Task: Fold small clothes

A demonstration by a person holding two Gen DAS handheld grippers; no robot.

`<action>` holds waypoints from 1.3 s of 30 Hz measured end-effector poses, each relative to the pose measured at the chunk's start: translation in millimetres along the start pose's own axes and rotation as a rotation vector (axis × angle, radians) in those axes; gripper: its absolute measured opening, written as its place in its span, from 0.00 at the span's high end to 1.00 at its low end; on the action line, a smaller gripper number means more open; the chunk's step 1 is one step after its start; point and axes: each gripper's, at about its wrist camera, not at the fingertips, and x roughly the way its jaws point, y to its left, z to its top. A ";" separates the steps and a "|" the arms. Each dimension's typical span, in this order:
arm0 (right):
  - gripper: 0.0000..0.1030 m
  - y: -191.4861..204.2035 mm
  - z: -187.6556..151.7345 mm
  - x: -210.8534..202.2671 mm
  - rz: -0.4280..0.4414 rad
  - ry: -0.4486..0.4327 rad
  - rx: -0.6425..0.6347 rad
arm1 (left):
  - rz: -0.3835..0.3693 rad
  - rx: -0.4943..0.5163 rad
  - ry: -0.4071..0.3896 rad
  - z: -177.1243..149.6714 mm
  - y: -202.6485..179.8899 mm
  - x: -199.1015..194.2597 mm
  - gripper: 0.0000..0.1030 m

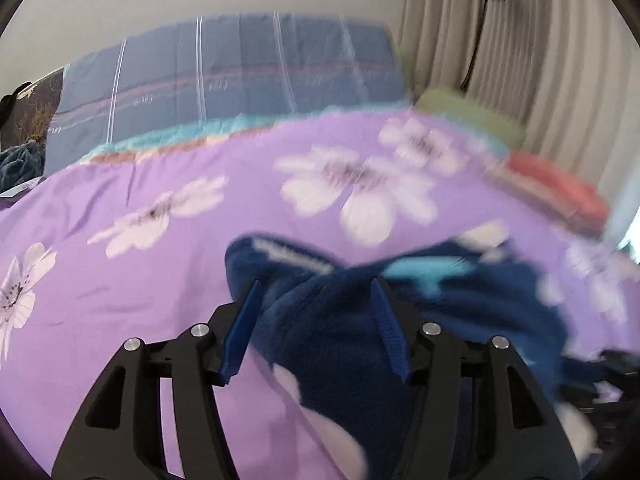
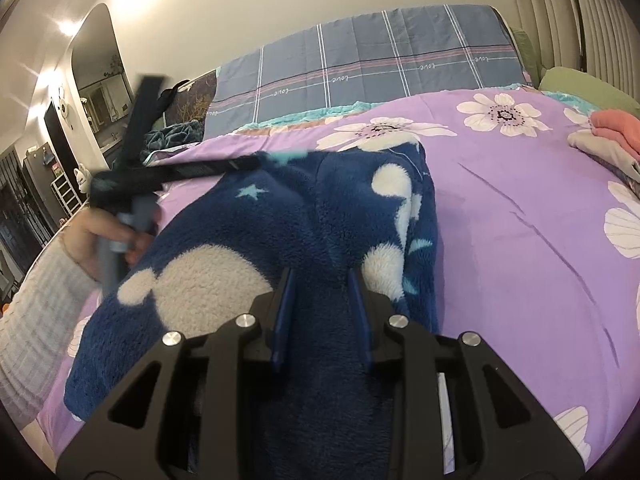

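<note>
**Right wrist: fleece gathered for a fold**

Right gripper (image 2: 320, 312) clamps a ridge of the navy fleece garment (image 2: 248, 232) on the purple bedspread (image 2: 520, 248). Left gripper (image 1: 316, 320), blurred, seems spread around fabric. Next: draw edges together evenly.

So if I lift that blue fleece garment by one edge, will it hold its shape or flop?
Probably flop: the blue fleece garment already bunches and drapes in soft folds over the purple bedspread. Its thick, fuzzy pile looks grippy rather than slippery, so the right gripper fingers should hold it. It seems bulky, but likely light.
</note>
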 end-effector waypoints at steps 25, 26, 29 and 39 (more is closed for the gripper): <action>0.65 -42.0 61.6 87.2 -0.030 0.227 0.097 | -0.145 0.089 0.017 -65.8 -45.5 -2.6 0.41; 0.66 -42.7 61.9 83.8 -0.036 0.219 0.106 | -0.147 0.092 0.013 -64.7 -46.5 -1.9 0.41; 0.66 -36.5 57.0 81.8 -0.068 0.201 0.074 | -0.161 0.085 0.007 -65.6 -43.2 -1.5 0.40; 0.46 -19.7 60.2 -0.6 -0.076 0.129 0.093 | -0.123 0.110 -0.021 -60.7 -46.0 -59.9 0.39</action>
